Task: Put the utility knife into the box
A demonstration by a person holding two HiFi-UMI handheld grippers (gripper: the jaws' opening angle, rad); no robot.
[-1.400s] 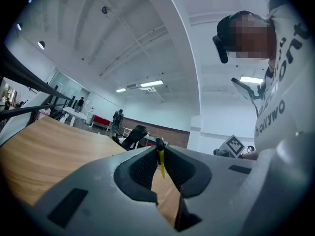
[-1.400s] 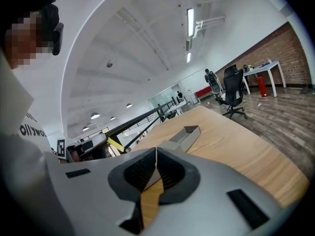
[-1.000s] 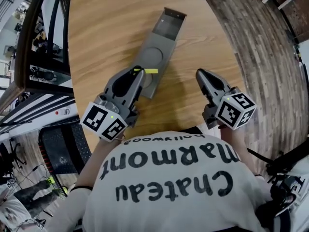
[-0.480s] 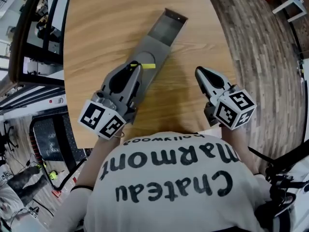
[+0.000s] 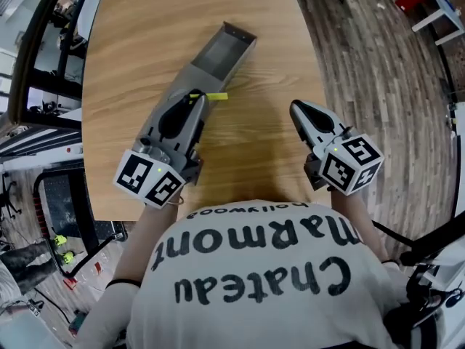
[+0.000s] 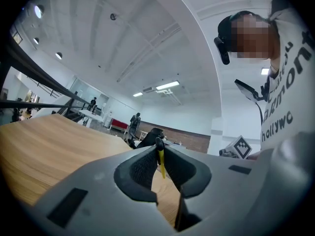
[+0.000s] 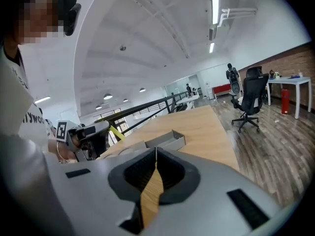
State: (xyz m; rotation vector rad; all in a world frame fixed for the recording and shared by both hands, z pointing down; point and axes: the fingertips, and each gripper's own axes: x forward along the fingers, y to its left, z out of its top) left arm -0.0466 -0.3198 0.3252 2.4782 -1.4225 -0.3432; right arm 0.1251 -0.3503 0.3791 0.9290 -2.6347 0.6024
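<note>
A long grey box (image 5: 218, 53) lies slantwise on the wooden table (image 5: 138, 27), its open compartment at the far end. My left gripper (image 5: 196, 98) hovers over the box's near part, shut on a thin yellow utility knife (image 5: 216, 97) that sticks out to the right of the fingertips. In the left gripper view the knife (image 6: 161, 163) shows edge-on, pinched between the dark pads. To the right of the box my right gripper (image 5: 295, 108) hangs over bare table, shut with nothing in it. The right gripper view shows the box (image 7: 166, 140) ahead and the left gripper (image 7: 91, 132) at left.
The table's right edge (image 5: 320, 86) runs close by the right gripper, with wood-plank floor (image 5: 385, 78) beyond. A railing and a drop to a lower level border the table's left side (image 5: 43, 64). An office chair (image 7: 248, 100) stands on the floor far off.
The head camera has shifted, so the table sits lower left in view. My left gripper still holds the knife over the box. The right gripper has hardly moved.
</note>
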